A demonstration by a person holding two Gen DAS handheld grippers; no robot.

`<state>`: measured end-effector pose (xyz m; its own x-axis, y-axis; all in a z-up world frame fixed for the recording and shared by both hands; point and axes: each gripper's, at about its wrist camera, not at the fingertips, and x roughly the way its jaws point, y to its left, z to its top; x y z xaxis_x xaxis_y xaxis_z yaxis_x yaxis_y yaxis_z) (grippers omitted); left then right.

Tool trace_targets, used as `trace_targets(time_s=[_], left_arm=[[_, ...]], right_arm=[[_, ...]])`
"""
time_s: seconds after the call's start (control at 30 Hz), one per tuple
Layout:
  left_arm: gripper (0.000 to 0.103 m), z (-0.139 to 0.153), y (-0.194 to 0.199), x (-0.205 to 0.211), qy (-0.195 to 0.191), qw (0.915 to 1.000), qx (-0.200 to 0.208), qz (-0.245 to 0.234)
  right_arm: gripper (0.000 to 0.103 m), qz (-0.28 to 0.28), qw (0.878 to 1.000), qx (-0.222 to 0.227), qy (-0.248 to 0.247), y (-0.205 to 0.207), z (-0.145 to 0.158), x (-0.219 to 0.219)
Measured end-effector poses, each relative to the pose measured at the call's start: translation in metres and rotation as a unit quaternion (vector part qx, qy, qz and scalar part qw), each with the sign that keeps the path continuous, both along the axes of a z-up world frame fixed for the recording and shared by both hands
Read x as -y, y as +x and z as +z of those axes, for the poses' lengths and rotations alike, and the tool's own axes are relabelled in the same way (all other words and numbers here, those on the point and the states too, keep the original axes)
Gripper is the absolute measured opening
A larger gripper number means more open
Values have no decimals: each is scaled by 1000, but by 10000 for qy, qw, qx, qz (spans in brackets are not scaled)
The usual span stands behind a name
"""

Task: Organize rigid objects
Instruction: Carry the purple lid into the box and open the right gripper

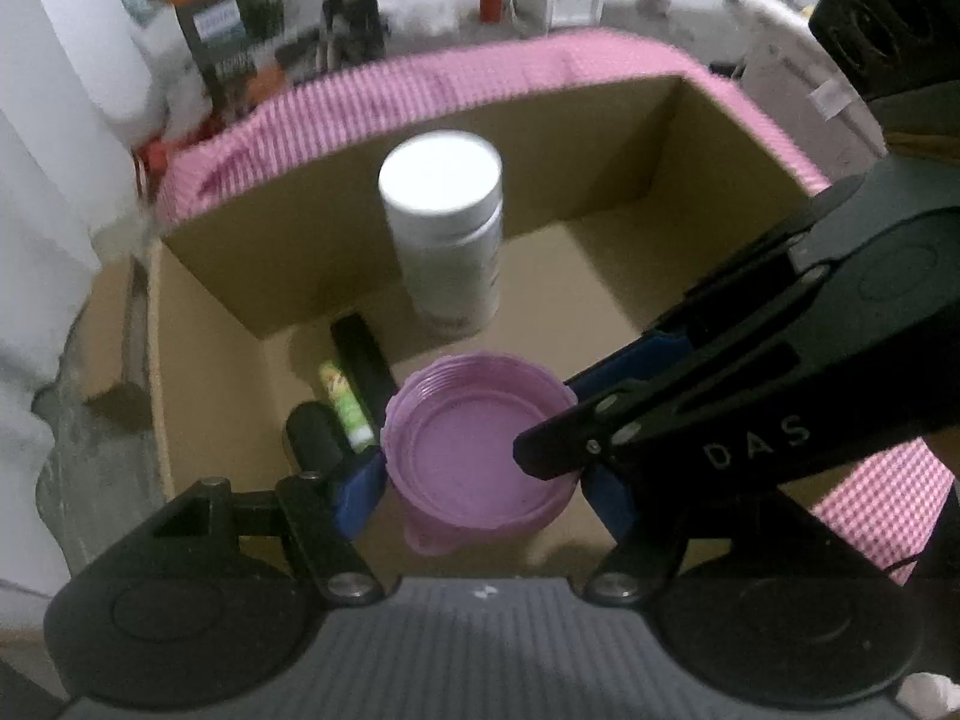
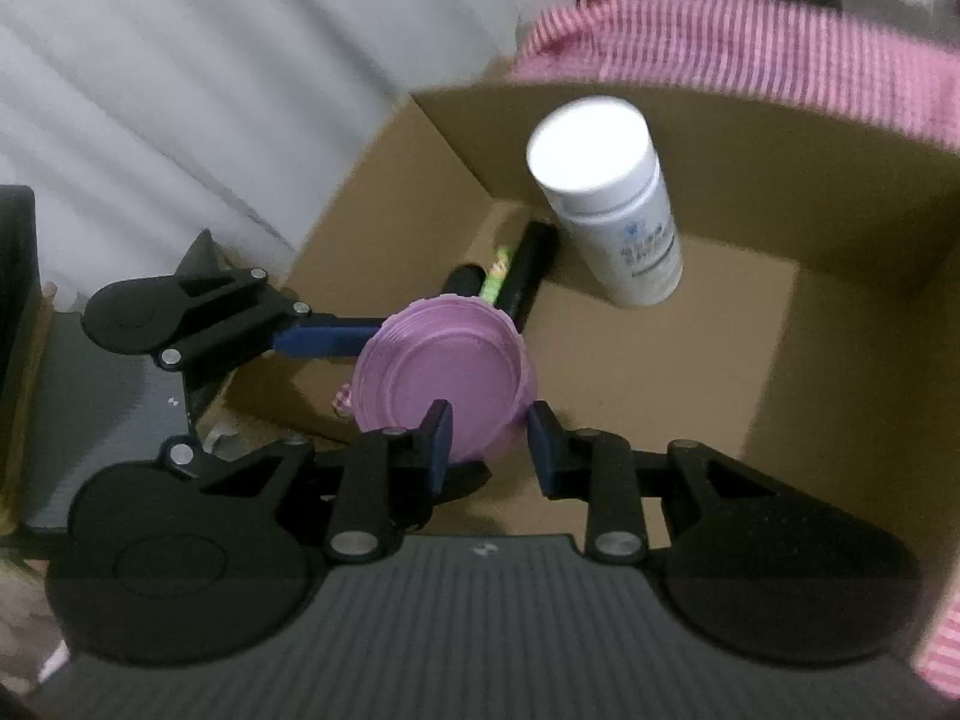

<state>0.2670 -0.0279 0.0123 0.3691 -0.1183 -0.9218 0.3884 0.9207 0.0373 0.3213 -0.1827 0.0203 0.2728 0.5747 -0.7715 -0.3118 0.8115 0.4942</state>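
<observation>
Both of my grippers are over the cardboard box (image 1: 600,138). My left gripper (image 1: 480,474) has its blue pads clamped on the sides of the purple cup (image 1: 477,450), held above the box floor. My right gripper (image 2: 489,447) sits at the cup's rim, jaws narrowly parted, gripping nothing I can see. Inside stand a white bottle (image 1: 447,228) and, lying flat, a black tube (image 1: 360,366) beside a green tube (image 1: 345,405).
</observation>
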Motion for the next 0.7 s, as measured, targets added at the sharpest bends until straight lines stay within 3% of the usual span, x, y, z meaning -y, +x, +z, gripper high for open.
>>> trace_targets(time_s=[0.23,0.37,0.5,0.7], left_arm=[[73,-21,16,-5,150,9980,-606,96],[73,-26,17,-5,219,9965,-807,77],[78,-29,15,-5,292,9964,-788,92],[79,-21,14,-10,119,9974,-678,222]], right_arm=[[28,167,9970,-750,96,24,-32,-14],[29,281,9951,-950,25,21,-37,-25],[33,309,9944,-1005,34,18,-39,-31],[45,189,9965,-811,31,12,-31,-33]])
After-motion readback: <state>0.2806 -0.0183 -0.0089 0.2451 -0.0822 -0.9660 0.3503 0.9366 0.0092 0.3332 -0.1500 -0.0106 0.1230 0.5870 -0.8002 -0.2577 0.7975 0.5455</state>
